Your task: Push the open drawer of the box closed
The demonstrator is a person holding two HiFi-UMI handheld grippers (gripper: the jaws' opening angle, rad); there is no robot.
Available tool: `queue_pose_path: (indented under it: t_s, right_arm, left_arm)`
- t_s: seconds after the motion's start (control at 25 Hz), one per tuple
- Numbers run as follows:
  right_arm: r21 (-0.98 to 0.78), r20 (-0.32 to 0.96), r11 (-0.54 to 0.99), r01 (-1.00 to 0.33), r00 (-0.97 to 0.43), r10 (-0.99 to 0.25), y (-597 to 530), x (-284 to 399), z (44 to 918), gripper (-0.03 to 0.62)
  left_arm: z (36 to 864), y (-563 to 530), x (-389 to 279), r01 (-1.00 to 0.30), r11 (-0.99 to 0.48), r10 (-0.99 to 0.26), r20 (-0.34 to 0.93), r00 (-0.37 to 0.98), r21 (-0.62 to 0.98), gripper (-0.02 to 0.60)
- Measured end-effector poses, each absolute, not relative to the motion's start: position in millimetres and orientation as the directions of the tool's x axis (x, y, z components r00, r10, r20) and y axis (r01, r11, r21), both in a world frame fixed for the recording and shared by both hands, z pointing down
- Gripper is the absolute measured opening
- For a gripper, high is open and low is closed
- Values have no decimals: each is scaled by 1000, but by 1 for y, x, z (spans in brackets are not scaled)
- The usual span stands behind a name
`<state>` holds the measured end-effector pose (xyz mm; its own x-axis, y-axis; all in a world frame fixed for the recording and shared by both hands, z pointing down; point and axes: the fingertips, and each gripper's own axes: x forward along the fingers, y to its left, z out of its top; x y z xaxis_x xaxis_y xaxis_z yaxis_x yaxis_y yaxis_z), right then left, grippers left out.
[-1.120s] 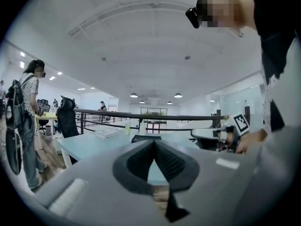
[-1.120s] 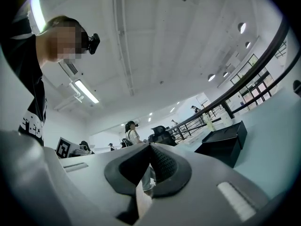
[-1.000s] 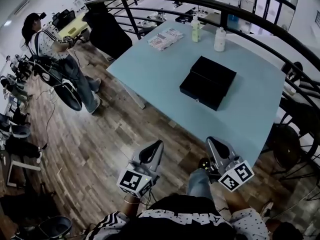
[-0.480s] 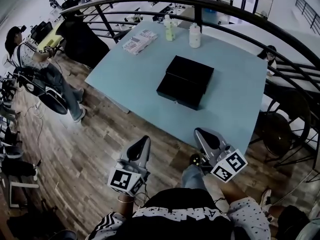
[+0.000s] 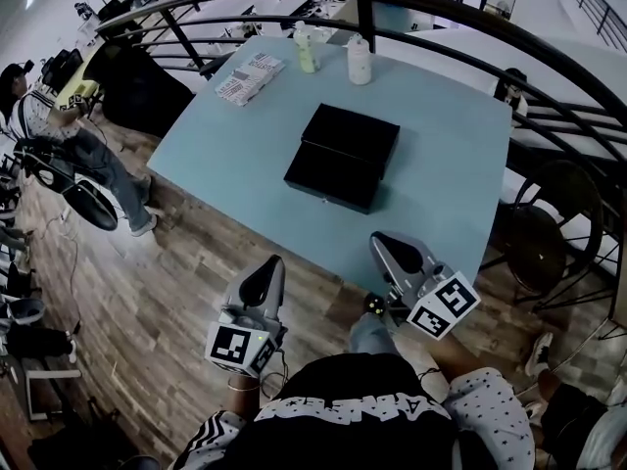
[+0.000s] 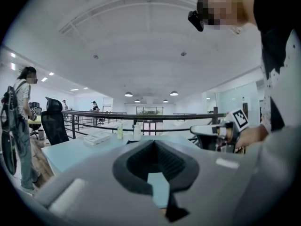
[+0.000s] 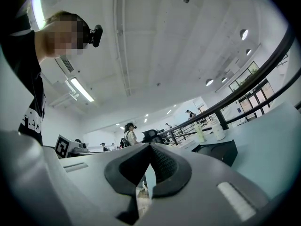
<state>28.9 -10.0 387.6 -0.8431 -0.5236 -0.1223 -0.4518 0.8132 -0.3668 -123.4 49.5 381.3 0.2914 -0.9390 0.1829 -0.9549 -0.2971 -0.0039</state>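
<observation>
Drawer (image 5: 330,177) stands pulled out of the black box (image 5: 355,130) at mid-table (image 5: 446,189), its front facing me, untouched. In the last second I have closed in. The left gripper (image 5: 265,270) and right gripper (image 5: 385,245), jaws together and empty, remain well apart from it.

A greenish bottle (image 5: 306,47), a white bottle (image 5: 360,60) and a stack of printed sheets (image 5: 247,76) are set along the far edge of a pale blue table (image 5: 451,164). A person (image 5: 44,116) is seen standing beyond a dark railing (image 5: 364,13).
</observation>
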Motion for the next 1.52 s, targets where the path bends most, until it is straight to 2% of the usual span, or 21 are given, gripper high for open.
queue_pose_path:
  t_s: [0.32,1.16,1.52]
  right_arm:
    - [-372,-118,808,-458,-840,-530,-55,49,389,3]
    - [-378,-105,824,-423,-864,-492,-125,68,399,3]
    - [-371,-38,809,-456,-863,-503,-142,66,418,3]
  left_arm:
    - [384,7,-103,-953,-302,-934,200,295,-8,0]
    - [397,-47,-90,-975,-217,-958,201,205,-39,0]
    - [430,-52,-99,-979,-203,-937,297,186,-28,0]
